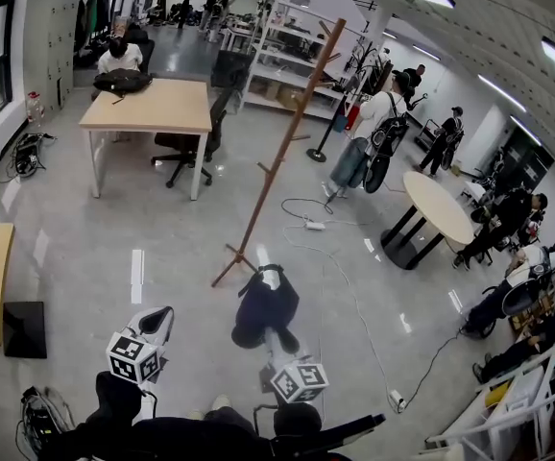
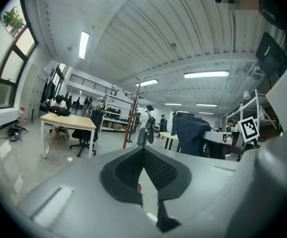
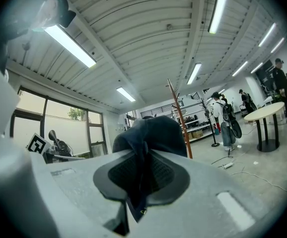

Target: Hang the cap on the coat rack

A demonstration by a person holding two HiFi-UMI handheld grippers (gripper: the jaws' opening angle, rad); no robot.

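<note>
A dark navy cap (image 1: pixel 264 305) hangs in front of me, low over the floor. My right gripper (image 1: pixel 277 342) is shut on its fabric; in the right gripper view the cloth (image 3: pixel 152 133) bunches between the black pads (image 3: pixel 163 175) and hides much of what lies ahead. The brown wooden coat rack (image 1: pixel 282 152) stands just beyond the cap, its base close to it; it also shows as a thin pole (image 3: pixel 179 117). My left gripper (image 1: pixel 160 317) floats to the left of the cap, shut with nothing in it, and sees the cap (image 2: pixel 193 132) and rack (image 2: pixel 135 108).
A wooden table (image 1: pixel 153 106) with an office chair (image 1: pixel 186 147) stands at the back left. A round table (image 1: pixel 438 207) stands at the right. Cables and a power strip (image 1: pixel 314 225) lie on the floor behind the rack. Several people stand or sit around the room.
</note>
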